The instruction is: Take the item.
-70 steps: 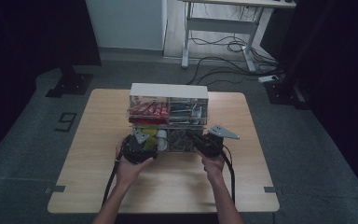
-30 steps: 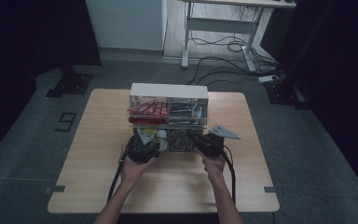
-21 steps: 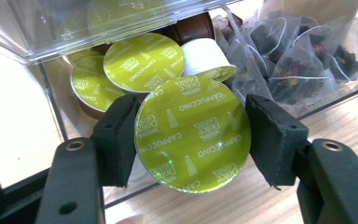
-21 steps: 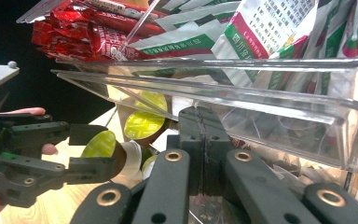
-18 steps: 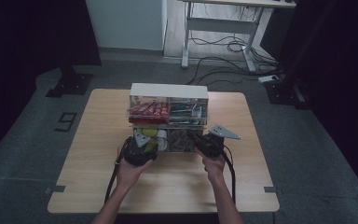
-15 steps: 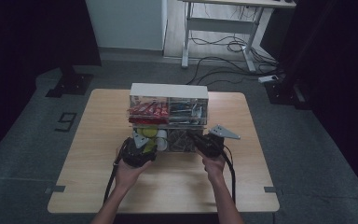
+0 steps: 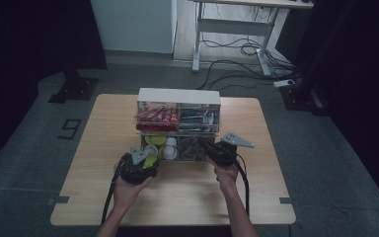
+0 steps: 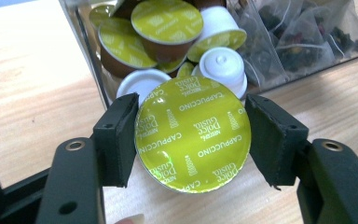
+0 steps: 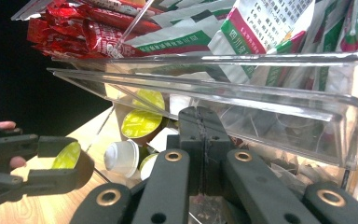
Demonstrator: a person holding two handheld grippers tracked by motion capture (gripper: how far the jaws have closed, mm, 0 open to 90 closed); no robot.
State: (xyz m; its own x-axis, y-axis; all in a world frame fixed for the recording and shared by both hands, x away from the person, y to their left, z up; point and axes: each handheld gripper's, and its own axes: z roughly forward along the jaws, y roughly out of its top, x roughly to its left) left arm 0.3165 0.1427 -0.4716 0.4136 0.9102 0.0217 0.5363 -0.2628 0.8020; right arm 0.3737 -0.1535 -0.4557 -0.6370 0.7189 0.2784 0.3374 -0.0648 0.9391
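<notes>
My left gripper (image 8: 192, 112) is shut on a coffee capsule (image 8: 193, 140) with a lime-green lid that reads Cappuccino. It holds the capsule just in front of a clear organizer's (image 7: 179, 96) lower left bin, where several more capsules (image 8: 163, 23) lie. In the high view the left gripper (image 7: 149, 161) sits at the box's front left, over the table. My right gripper (image 9: 200, 116) has its jaws pressed flat together, tip against the organizer's (image 9: 270, 100) lower right front. In the high view the right gripper (image 7: 208, 147) is at the box's front right.
The organizer's upper bins hold red sachets (image 7: 155, 116) and green-and-white packets (image 7: 197, 116); tea bags (image 8: 298, 32) fill the lower right bin. It stands mid-table on a wooden table (image 7: 103, 128). A desk frame and cables (image 7: 237, 47) are on the floor beyond.
My left gripper has drawn back from the capsule bin toward the near side and slightly left, with the capsule in its jaws. The right gripper has stayed put.
</notes>
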